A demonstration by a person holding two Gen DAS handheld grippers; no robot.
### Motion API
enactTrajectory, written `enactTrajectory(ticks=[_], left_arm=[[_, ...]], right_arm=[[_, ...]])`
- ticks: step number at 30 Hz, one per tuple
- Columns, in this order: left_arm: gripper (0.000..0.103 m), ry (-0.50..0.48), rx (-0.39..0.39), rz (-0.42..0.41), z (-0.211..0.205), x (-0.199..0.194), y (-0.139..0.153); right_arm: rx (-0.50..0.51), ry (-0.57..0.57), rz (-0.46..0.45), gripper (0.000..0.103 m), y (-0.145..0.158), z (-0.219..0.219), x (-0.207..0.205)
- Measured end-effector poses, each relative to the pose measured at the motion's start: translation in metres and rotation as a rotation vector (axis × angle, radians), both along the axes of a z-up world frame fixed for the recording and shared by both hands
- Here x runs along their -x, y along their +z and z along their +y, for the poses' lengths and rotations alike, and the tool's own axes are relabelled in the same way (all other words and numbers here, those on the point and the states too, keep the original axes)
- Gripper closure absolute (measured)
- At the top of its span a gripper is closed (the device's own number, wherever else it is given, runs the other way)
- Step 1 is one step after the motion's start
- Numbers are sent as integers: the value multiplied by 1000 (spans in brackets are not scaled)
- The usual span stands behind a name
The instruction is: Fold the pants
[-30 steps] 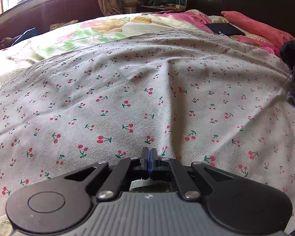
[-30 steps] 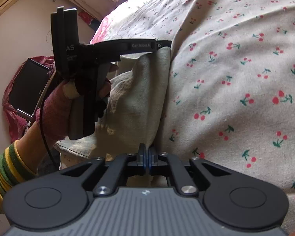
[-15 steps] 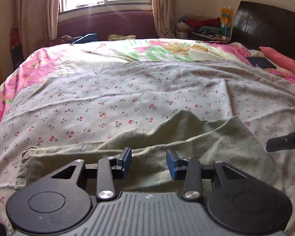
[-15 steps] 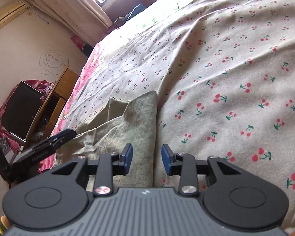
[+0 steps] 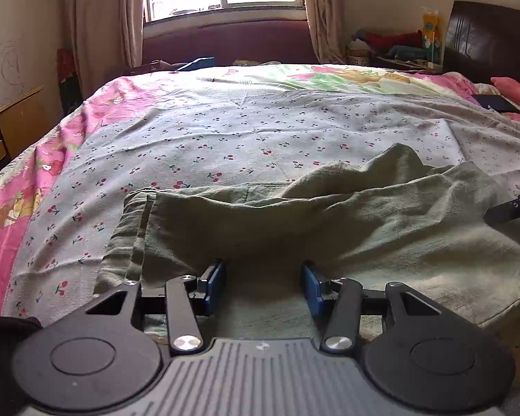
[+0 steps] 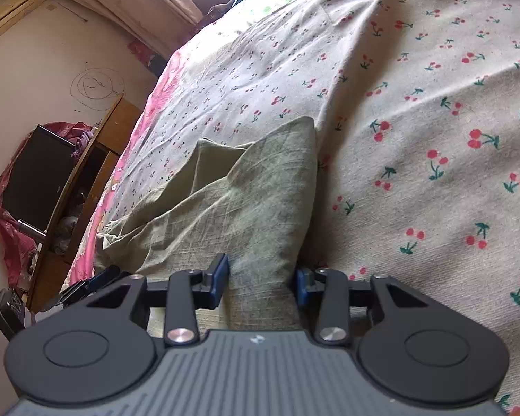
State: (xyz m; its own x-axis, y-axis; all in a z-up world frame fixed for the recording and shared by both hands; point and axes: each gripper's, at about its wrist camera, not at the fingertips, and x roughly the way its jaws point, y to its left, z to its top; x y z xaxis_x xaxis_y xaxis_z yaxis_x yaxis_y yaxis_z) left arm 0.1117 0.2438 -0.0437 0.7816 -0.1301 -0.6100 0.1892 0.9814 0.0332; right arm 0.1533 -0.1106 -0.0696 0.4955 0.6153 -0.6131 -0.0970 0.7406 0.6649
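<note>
The olive-green pants (image 5: pixel 329 215) lie folded and rumpled across the cherry-print sheet (image 5: pixel 246 131), one corner sticking up. My left gripper (image 5: pixel 263 287) hovers over their near edge. Its jaws are opening, and only flat cloth lies below the gap. In the right wrist view the pants (image 6: pixel 253 201) run away from my right gripper (image 6: pixel 261 282). Its jaws are closing, and a ridge of the cloth sits between the blue pads (image 6: pixel 222 277) without being pinched. A tip of the right gripper's finger (image 5: pixel 513 204) shows at the right edge of the left wrist view.
The sheet covers a pink cartoon quilt (image 5: pixel 24 201) on the bed. A dark headboard (image 5: pixel 488 41) and a pink pillow (image 5: pixel 516 90) are at the far right. A wooden desk (image 6: pixel 100 159) with a dark screen (image 6: pixel 34 176) stands beside the bed's left side.
Both grippers were shut a second ago and now stand parted. The left one swung back from the bare sheet to the pants' near edge. The pants now lie released on the bed.
</note>
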Motion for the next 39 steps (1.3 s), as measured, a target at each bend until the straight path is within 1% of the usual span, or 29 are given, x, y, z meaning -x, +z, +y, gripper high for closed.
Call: enactTrajectory(ticks=[1, 2, 4, 6, 7, 8, 10, 11, 13, 15, 16, 17, 19, 20, 22, 23, 24, 26, 28, 29, 31, 32, 33, 35, 36, 37, 38, 39], left_arm=[[42, 9, 1, -16, 1, 3, 4], [42, 21, -17, -42, 0, 5, 9], [42, 34, -43, -64, 1, 5, 13], [42, 24, -28, -72, 1, 2, 16], [42, 16, -13, -74, -1, 0, 18], [42, 7, -3, -81, -3, -1, 19], [42, -33, 14, -96, -11, -6, 19], [42, -68, 17, -97, -18, -11, 19], [42, -104, -24, -99, -31, -21, 15], [41, -84, -125, -67, -40, -41, 0], [40, -70, -140, -61, -39, -48, -5], [37, -49, -130, -50, -34, -55, -10], [35, -16, -58, -18, -24, -61, -9], [35, -15, -42, -24, -23, -59, -5], [35, -24, -50, -53, -22, -47, 3], [35, -30, -48, -58, -20, -41, 6], [35, -35, -38, -66, -17, -36, 11], [35, -36, -23, -80, -9, -28, 18], [35, -27, -17, -109, -2, -25, 25], [35, -20, -27, -121, 0, -26, 26], [35, 14, -63, -131, 3, -34, 23], [35, 37, -60, -119, 8, -41, 19], [35, 51, -40, -106, 13, -45, 16], [35, 61, -14, -95, 20, -48, 11], [35, 65, -27, -103, 21, -49, 9], [35, 67, -48, -112, 21, -49, 8], [35, 68, -63, -118, 21, -50, 7], [35, 79, -78, -121, 22, -52, 5]], right_arm=[[1, 0, 12, 90, 1, 3, -1], [0, 1, 18, 91, 4, 5, -1], [3, -1, -9, 93, 10, 4, 1], [-27, -21, 2, 93, 9, -2, 2], [-57, -37, 18, 93, 5, -6, 2], [-78, -51, 35, 88, 1, -8, 1], [-84, -50, 45, 86, -4, -6, -2], [-83, -45, 41, 82, -5, -3, -3], [-83, -38, 30, 82, -4, 1, -3], [-68, -31, 21, 93, 1, 2, -2], [-74, -32, 18, 94, 5, 0, 0], [-83, -42, 11, 95, 10, -4, 3], [-88, -56, -9, 96, 18, -11, 10], [-65, -63, -12, 96, 20, -13, 12], [38, -67, 11, 93, 17, -12, 14], [75, -66, 21, 90, 17, -13, 14], [109, -71, 17, 90, 21, -15, 14], [152, -113, -57, 90, 42, -21, 16], [209, -105, -152, 89, 65, -16, 9], [218, -78, -174, 89, 72, -11, 3], [211, 16, -196, 88, 80, 12, -25], [217, 60, -198, 83, 79, 27, -40], [235, 115, -201, 74, 75, 43, -55], [301, 176, -217, 65, 64, 70, -79], [354, 225, -223, 65, 55, 86, -92], [389, 245, -216, 65, 46, 95, -100], [399, 253, -206, 79, 41, 101, -106], [392, 266, -184, 100, 33, 106, -111]])
